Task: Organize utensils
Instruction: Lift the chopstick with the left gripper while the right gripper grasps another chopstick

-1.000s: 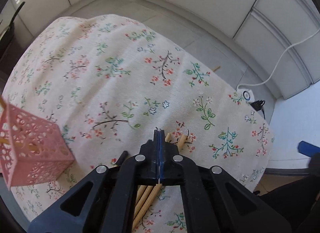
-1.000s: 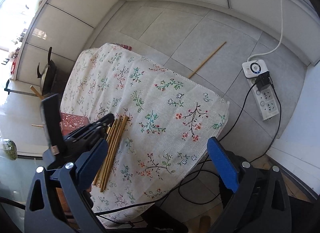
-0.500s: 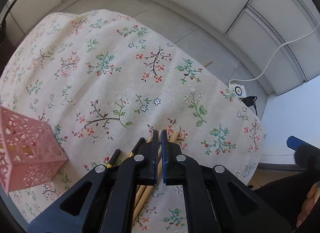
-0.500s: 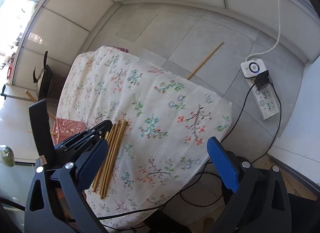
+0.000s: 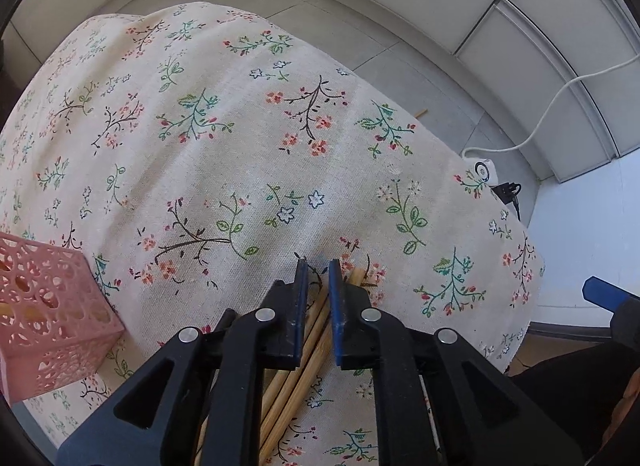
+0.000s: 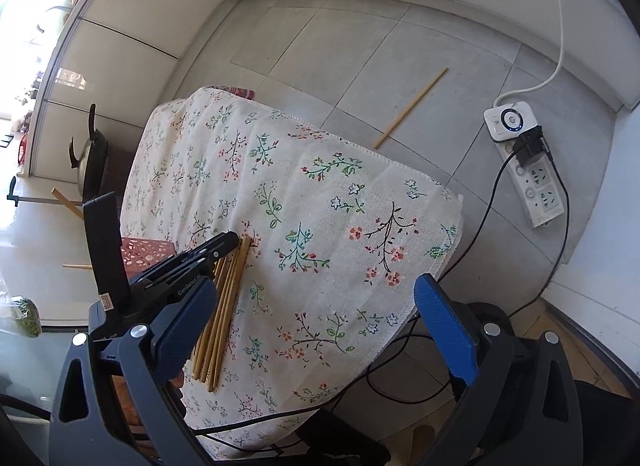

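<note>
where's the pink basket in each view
Left wrist: the pink basket sits at the far left edge, on the tablecloth, left of the left gripper.
Right wrist: only its top shows at left of centre, behind the left gripper.
Shared landmark: the chopsticks lying on the cloth, seen under the left gripper.

Left gripper [image 5: 318, 266]: black frame, blue-lined pads, silver screws. Right gripper [image 6: 316, 318]: dark frame, blue pads [image 6: 446, 328].

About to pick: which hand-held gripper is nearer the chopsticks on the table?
Left. The left hand-held gripper sits directly over the chopsticks, jaws slightly apart. The right hand-held gripper is off beyond the table edge, open.
</note>
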`<move>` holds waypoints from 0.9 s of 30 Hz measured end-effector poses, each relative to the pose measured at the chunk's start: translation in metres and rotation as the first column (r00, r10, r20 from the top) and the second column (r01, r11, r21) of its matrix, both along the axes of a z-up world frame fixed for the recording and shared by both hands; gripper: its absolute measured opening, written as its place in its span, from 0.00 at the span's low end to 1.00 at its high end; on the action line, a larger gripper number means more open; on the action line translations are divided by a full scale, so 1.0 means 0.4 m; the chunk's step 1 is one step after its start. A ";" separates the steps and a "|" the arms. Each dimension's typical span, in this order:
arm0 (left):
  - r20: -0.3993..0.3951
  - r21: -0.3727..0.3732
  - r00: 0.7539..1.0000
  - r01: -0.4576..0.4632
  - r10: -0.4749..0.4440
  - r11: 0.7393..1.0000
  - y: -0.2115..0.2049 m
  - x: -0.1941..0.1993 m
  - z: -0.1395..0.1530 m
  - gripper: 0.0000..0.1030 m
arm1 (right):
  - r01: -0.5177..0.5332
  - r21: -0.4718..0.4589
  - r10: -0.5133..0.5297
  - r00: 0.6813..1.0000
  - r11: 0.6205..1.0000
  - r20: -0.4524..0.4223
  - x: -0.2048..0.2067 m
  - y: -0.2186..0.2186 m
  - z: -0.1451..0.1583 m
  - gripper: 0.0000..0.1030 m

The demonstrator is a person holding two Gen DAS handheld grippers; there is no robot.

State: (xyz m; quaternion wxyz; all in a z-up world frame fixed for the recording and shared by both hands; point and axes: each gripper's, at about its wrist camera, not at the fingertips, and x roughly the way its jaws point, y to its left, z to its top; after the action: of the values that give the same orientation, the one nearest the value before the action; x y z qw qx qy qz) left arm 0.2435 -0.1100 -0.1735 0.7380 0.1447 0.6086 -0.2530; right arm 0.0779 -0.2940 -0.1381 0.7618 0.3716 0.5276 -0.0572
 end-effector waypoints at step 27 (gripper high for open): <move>0.213 -0.101 0.972 -0.076 0.096 0.992 0.119 -0.123 0.180 0.04 | -0.051 -0.067 0.048 0.998 0.996 -0.043 0.093 0.109 -0.038 0.93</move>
State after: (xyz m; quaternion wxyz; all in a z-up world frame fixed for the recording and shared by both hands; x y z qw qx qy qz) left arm 0.1942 -0.0625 -0.1017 0.8162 0.1110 0.5178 -0.2312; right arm 0.1152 -0.2505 -0.1532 0.7640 0.3311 0.5500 -0.0639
